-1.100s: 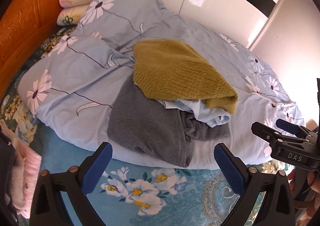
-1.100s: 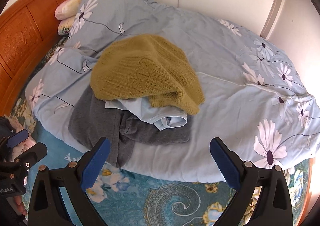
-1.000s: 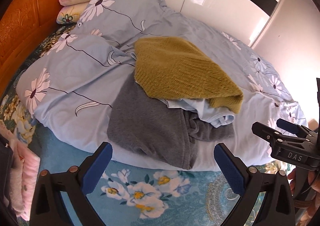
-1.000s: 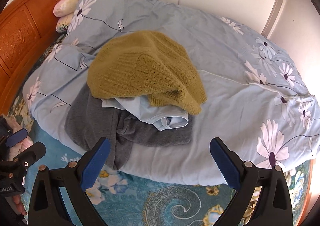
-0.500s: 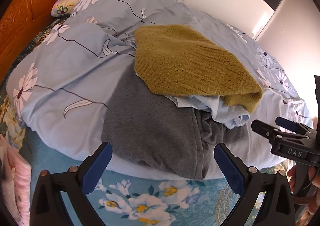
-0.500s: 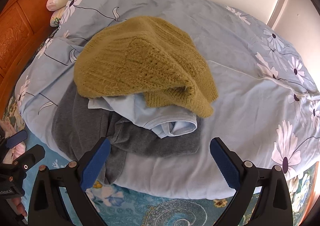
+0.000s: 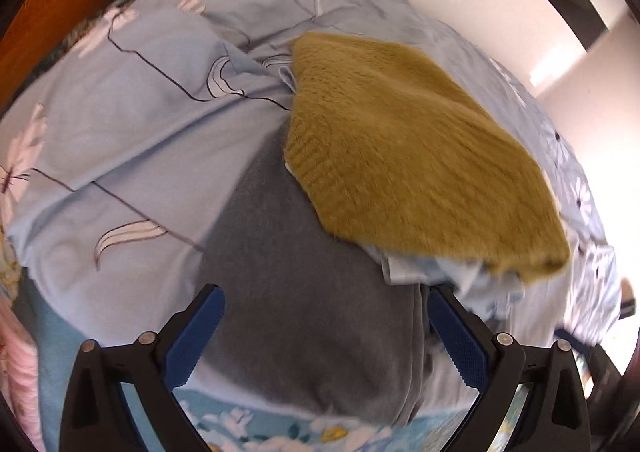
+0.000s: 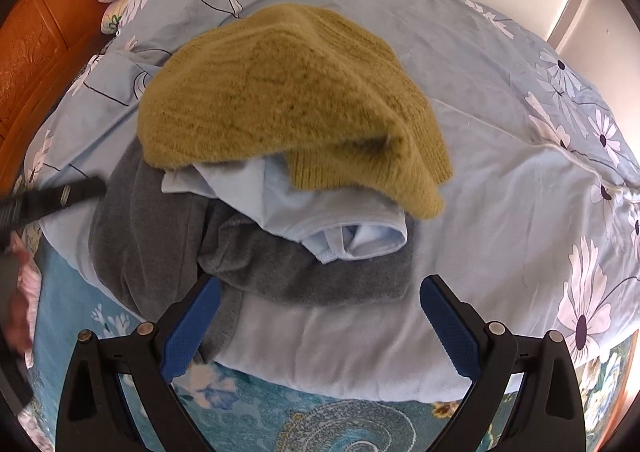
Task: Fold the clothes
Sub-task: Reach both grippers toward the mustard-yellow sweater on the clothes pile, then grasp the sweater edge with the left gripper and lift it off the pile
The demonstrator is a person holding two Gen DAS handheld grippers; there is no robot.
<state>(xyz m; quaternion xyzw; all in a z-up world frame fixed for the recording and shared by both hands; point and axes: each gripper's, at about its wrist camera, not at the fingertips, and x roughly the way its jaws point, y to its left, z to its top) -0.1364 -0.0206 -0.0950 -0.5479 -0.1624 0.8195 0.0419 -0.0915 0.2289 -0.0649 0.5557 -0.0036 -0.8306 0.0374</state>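
Both tools spread wide, left tool [image 7: 325,326] and right tool [image 8: 320,316] low over clothes pile [image 8: 280,172].

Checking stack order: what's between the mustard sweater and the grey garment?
A light blue shirt lies between the sweater and the grey garment. Clearest in the right wrist view; the left shows only its edge.

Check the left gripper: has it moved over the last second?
Yes. The left gripper has closed in on the clothes pile: judged against the quilt, the grey garment now fills the gap between its open fingers.
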